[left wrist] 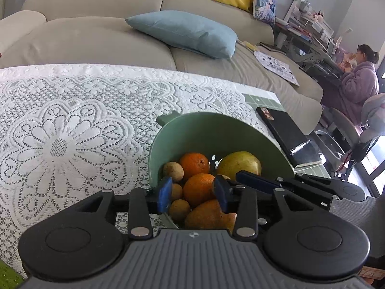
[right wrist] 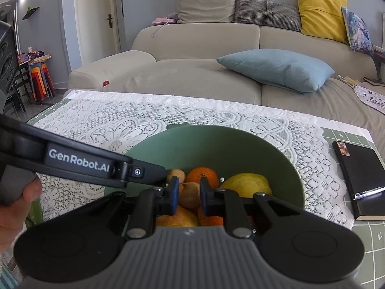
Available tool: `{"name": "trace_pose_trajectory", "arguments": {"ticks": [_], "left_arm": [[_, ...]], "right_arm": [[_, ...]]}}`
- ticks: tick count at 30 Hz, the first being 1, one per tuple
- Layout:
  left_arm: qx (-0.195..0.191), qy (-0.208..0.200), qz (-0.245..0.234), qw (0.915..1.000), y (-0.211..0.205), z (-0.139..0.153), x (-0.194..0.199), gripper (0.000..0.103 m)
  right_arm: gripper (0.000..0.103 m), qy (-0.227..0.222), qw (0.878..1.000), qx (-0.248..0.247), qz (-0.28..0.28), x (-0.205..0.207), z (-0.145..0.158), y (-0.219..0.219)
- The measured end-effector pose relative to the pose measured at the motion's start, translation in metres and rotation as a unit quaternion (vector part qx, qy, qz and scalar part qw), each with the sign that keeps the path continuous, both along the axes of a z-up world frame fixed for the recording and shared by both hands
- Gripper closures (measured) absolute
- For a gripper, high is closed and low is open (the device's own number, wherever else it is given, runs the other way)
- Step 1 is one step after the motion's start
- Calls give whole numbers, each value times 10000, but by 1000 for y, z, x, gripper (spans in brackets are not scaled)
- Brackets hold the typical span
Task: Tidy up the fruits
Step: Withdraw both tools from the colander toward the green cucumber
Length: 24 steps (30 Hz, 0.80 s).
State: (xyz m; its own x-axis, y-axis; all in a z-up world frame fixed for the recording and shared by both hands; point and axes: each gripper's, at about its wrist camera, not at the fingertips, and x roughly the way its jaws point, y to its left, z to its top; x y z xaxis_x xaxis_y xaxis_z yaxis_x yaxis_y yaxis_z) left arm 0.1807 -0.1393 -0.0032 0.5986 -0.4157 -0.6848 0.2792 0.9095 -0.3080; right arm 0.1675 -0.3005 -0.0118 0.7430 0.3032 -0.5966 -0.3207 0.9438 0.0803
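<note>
Left of the green bowl [left wrist: 192, 130], I log only the lace tablecloth [left wrist: 60, 125], bare of fruit. Item: my left gripper [left wrist: 192, 193], over the bowl's near rim, fingers parted around the front orange [left wrist: 199, 187] with no squeeze that I can see; I rate it released. Item: bowl contents, all the fruit I can find sits inside it: small brown fruits [left wrist: 173, 171] at the bowl's left side, a second orange [left wrist: 195, 162] behind the first, a yellow-green pear [left wrist: 240, 165] at the bowl's right side, another orange-yellow fruit [left wrist: 207, 214] nearest me. Item: my right gripper [right wrist: 189, 196], also above the bowl's near side, fingers standing on either side of a brown fruit [right wrist: 190, 196]; whether they pinch it I cannot tell. Item: black notebook [right wrist: 361, 178] with a pen, right of the bowl. Handling note, my judgement: lift one fruit at a time, close gently on round skins that can roll, keep both tools from crowding each other above the bowl, and avoid tipping its rim.
</note>
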Motion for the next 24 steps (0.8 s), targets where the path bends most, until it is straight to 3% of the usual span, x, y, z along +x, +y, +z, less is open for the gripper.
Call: {"name": "trace_pose_trajectory", "arguments": {"ticks": [5,10,13,18,24], "left_arm": [[47,-201,-10,9998,7,12,-9,49],[325,-601,106,9976,15,25,-25,40],[491,-866,185,9949,24,33,-35,32],[664,-1151,336,9906,44,41,-48,19],[898,-1141,517,9881,71,42,-59,17]], "right_arm": [[83,-115,9999,120,9,-4,7,0],[49,-254,9990,363,-88,-11,17,3],[37,-351,9982,480,-124,-16,23,8],[25,-483,9972,575,1,-25,31,22],[14,-577,9970,408,314,-35,35,49]]}}
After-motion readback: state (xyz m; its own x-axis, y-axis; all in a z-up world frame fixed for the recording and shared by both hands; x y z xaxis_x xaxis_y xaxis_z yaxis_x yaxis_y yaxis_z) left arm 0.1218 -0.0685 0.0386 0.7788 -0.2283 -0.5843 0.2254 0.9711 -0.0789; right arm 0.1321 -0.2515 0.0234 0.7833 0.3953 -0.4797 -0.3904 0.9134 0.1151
